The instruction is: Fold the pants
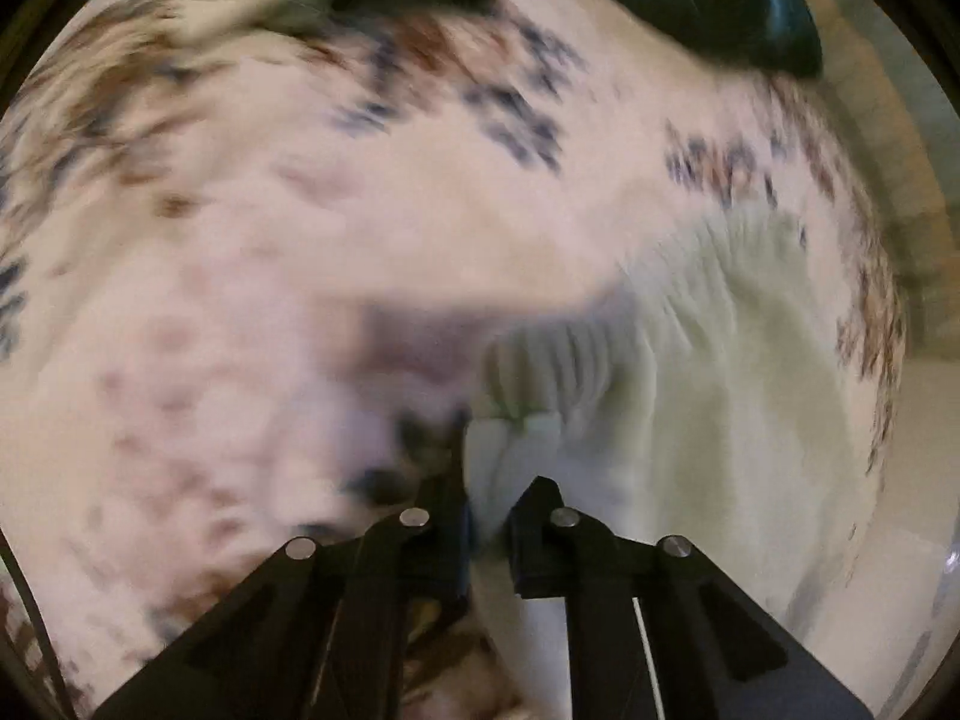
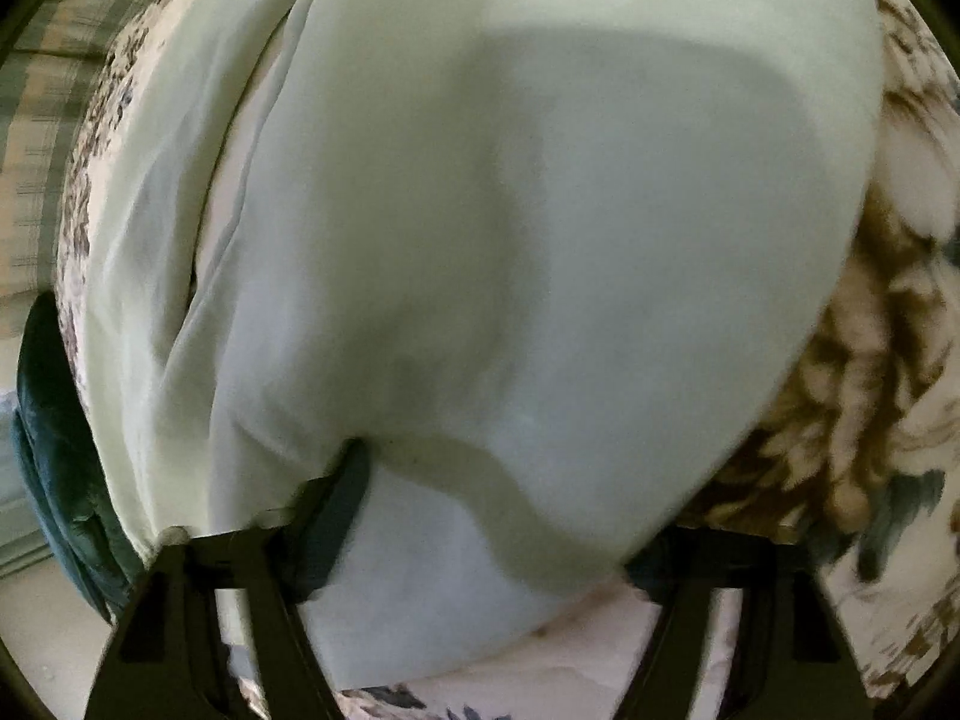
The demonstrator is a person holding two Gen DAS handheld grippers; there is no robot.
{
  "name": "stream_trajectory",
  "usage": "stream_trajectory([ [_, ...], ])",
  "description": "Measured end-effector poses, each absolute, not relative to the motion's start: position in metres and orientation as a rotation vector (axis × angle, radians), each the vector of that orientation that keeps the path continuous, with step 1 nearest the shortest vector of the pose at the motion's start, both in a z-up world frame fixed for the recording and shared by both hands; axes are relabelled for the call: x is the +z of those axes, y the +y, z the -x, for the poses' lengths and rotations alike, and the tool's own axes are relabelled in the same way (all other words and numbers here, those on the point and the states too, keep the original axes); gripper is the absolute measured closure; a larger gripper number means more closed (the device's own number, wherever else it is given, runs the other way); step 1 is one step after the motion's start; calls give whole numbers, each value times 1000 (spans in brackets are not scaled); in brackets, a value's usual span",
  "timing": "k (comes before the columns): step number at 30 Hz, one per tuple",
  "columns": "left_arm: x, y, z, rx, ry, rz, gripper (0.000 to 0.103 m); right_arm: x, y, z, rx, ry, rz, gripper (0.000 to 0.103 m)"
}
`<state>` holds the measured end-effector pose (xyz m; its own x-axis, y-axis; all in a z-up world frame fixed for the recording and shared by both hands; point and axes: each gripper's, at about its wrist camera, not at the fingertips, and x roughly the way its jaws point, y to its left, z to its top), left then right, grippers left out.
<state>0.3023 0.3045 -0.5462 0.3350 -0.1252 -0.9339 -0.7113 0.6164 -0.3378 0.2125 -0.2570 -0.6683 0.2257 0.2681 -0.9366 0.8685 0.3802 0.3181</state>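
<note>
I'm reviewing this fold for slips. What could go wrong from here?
The left gripper pinches only a thin edge of the pale pants, so the cloth may slip out. The right gripper stands wide open with cloth draped between its fingers, so that side hangs unheld and may fold unevenly on the floral bedspread.

The left tongs (image 1: 489, 504) reach forward from the bottom of their own view, the two black fingers drawn close with a narrow gap in which a pinch of pale cloth sits. The right tongs (image 2: 498, 510) stand spread wide, one finger (image 2: 336, 498) at lower left and the other at lower right, its tip hidden under pale cloth.
</note>
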Motion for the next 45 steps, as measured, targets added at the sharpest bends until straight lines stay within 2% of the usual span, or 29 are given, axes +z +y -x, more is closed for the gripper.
stream_trajectory([
  [1, -543, 309, -288, 450, 1187, 882, 96, -666, -259, -199, -595, 1314, -1141, 78],
  [4, -559, 317, -266, 470, 1236, 867, 95, -654, -255, -198, -574, 1281, -1145, 84],
  [8, -589, 311, -266, 457, 1323, 856, 89, -649, -245, -201, -550, 1325, -1058, 82],
  [9, -581, 302, -267, 446, 1350, 781, 88, -653, -245, -204, -540, 1349, -1067, 77],
  [10, -571, 292, -262, 436, 1352, 726, 81, -654, -251, -199, -530, 1368, -1079, 74],
  [11, -555, 282, -256, 429, 1351, 646, 69, -654, -253, -202, -506, 1384, -1098, 68],
  [13, -532, 264, -242, 419, 1348, 532, 60, -649, -255, -211, -461, 1398, -1112, 47],
  [14, -519, 253, -231, 429, 1353, 464, 55, -640, -254, -211, -438, 1404, -1090, 27],
  [15, -508, 244, -222, 431, 1360, 408, 53, -632, -254, -210, -422, 1408, -1065, 17],
  [16, -500, 239, -215, 425, 1351, 377, 46, -619, -251, -212, -397, 1406, -1033, 16],
  [17, -487, 230, -211, 416, 1326, 352, 33, -609, -248, -214, -379, 1410, -1007, 16],
  [19, -473, 216, -229, 376, 1289, 321, 19, -590, -240, -214, -344, 1426, -960, 15],
  [20, -464, 205, -242, 344, 1283, 291, 16, -581, -241, -219, -319, 1426, -949, 11],
  [24, -444, 161, -327, 213, 1265, 126, 15, -551, -234, -255, -235, 1465, -874, 9],
  [29, -434, 88, -444, 1, 1261, -88, 15, -523, -215, -380, -29, 1498, -557, 9],
  [33, -464, 26, -519, -100, 1275, -428, 15, -518, -202, -496, 63, 1496, -299, 9],
  [37, -509, -16, -552, -245, 1314, -715, 15, -535, -183, -590, 112, 1520, 56, 9],
  [42, -574, -32, -597, -359, 1487, -835, 15, -570, -154, -659, 221, 1557, 433, 9],
  [45, -605, -25, -622, -385, 1577, -768, 15, -592, -130, -686, 287, 1549, 596, 9],
])
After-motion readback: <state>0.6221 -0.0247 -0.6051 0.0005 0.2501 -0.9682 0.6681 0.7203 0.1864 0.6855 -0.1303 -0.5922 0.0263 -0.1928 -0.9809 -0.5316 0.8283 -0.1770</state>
